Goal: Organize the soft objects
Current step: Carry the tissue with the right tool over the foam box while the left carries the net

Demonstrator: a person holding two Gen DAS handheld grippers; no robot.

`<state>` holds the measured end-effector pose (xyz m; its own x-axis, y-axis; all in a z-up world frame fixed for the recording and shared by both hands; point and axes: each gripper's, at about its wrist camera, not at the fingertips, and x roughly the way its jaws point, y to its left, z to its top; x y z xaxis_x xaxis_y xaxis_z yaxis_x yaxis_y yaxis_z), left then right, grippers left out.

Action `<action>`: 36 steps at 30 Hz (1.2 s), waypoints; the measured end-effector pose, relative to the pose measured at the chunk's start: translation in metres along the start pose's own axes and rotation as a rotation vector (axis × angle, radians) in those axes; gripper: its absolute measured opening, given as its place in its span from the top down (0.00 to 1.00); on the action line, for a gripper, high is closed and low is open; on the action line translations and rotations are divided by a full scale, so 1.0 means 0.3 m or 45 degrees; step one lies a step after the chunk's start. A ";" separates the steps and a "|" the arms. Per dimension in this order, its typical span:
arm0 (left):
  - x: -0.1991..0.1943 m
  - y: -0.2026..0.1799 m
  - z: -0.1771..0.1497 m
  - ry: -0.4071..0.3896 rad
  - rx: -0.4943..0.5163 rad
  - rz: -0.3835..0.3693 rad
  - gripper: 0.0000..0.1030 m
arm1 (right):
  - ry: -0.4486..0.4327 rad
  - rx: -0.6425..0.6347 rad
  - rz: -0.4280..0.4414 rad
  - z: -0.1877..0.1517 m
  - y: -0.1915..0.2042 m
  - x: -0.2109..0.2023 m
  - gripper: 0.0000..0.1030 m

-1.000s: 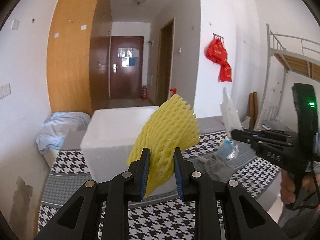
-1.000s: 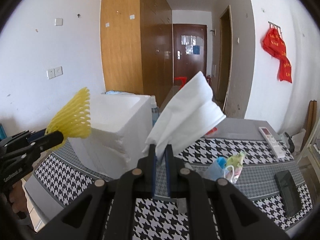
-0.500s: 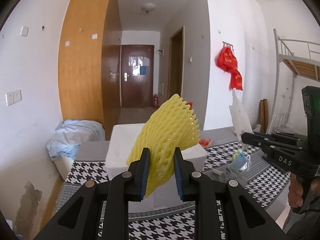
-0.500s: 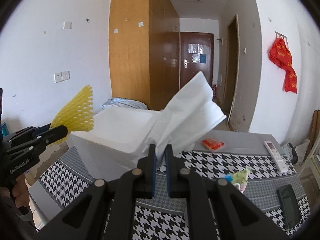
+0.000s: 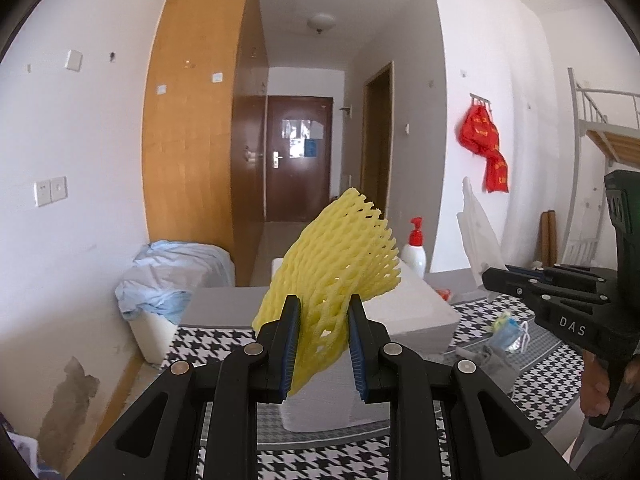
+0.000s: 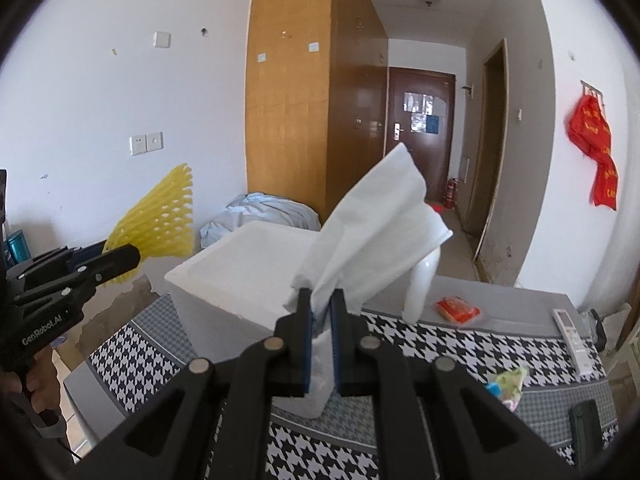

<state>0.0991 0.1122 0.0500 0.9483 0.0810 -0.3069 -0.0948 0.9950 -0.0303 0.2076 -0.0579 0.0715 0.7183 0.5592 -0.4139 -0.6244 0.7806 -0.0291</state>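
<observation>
Above the houndstooth cloth (image 6: 460, 344), both grippers have lifted and swung toward the white foam box (image 6: 240, 264) over the last second, so that more of its open top now shows, which suggests the 2 soft things are being carried there to drop in. The left gripper (image 5: 323, 330) is clamped on the yellow net (image 5: 340, 256), a springy open foam mesh fanned into a cone, and the right gripper (image 6: 320, 330) is pinched nearly closed on the tissue (image 6: 380, 232), thin, white and creased, standing up limp between the pads.
</observation>
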 end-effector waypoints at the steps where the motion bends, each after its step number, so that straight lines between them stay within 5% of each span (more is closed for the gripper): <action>1: 0.001 0.006 0.000 0.000 -0.004 0.007 0.76 | 0.002 -0.001 0.007 0.003 0.002 0.006 0.89; 36: 0.005 0.190 -0.040 0.037 -0.104 0.153 0.76 | 0.112 -0.067 0.133 0.066 0.150 0.242 0.89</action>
<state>0.0916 0.1683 0.0363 0.9195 0.1967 -0.3404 -0.2328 0.9701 -0.0682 0.2378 0.0235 0.0582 0.6207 0.6080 -0.4950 -0.7109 0.7027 -0.0284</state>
